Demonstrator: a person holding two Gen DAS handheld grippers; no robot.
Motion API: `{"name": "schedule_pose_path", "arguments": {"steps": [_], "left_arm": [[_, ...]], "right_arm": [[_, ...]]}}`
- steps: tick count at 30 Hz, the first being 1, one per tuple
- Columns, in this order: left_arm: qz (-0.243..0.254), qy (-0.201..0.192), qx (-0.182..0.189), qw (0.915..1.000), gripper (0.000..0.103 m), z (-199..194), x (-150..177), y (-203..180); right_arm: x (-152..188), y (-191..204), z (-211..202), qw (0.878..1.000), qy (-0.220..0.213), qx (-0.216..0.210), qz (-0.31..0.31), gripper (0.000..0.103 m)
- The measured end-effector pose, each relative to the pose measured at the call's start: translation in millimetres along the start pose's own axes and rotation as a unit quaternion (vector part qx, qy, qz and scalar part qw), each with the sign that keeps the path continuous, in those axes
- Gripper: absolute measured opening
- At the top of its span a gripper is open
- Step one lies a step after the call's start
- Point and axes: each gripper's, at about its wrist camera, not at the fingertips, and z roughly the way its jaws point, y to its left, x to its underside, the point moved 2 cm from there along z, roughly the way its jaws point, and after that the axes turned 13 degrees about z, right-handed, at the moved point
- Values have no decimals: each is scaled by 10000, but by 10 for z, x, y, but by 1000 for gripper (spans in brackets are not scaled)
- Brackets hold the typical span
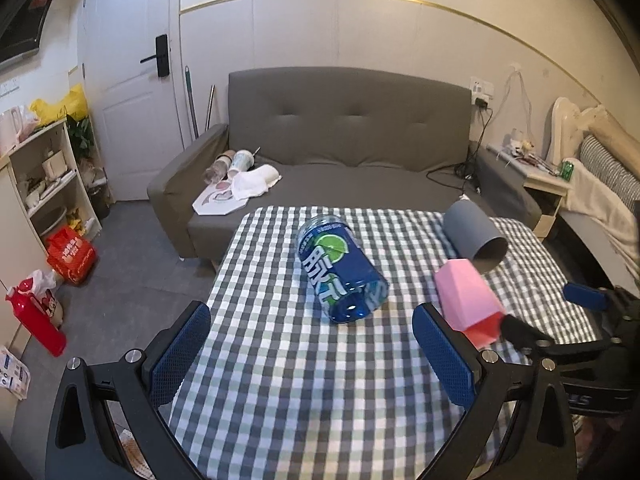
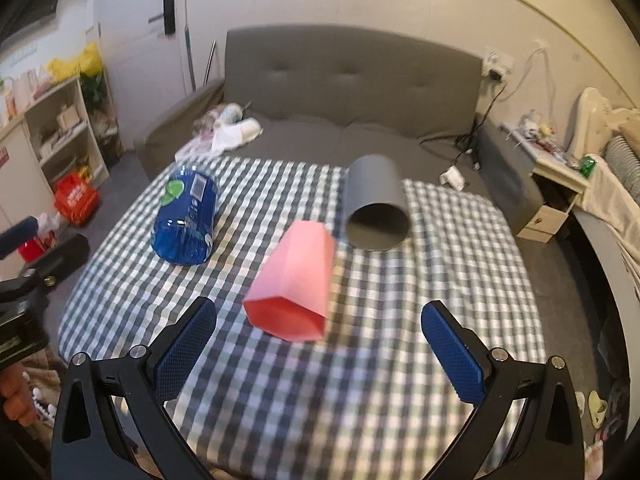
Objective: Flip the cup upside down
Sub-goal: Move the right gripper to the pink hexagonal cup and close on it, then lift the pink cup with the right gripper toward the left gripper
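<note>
Three cups lie on their sides on the checkered tablecloth (image 1: 304, 380). The blue printed cup (image 1: 340, 270) lies ahead of my left gripper (image 1: 312, 356), which is open and empty. The pink faceted cup (image 2: 292, 280) lies with its mouth toward my right gripper (image 2: 320, 352), which is open and empty just short of it. The grey cup (image 2: 374, 204) lies behind the pink one. The pink cup (image 1: 468, 300) and grey cup (image 1: 474, 236) also show in the left wrist view, as does the right gripper (image 1: 560, 320) at the right edge.
A grey sofa (image 1: 340, 136) with cloths and bottles stands behind the table. A shelf (image 1: 44, 176) and red bags stand on the left, a bedside stand (image 1: 536, 176) and bed on the right. The tablecloth (image 2: 320, 400) shows in the right wrist view.
</note>
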Motion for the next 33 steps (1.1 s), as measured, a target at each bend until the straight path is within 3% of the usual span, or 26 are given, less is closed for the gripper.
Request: {"name": "schedule_pose_path", "arguments": {"steps": [6, 14, 22, 33], "left_arm": [[-88, 311, 95, 9994, 103, 265, 34, 108], [-283, 589, 289, 9974, 103, 494, 56, 190], [-236, 628, 309, 9973, 103, 555, 54, 178], [-246, 574, 301, 9976, 103, 517, 45, 162]], "right_arm": [[-67, 154, 485, 9989, 471, 78, -45, 102], [-44, 127, 837, 9961, 859, 207, -3, 91], [-59, 184, 992, 9943, 1057, 165, -33, 68], [-33, 230, 808, 9951, 992, 34, -7, 66]]}}
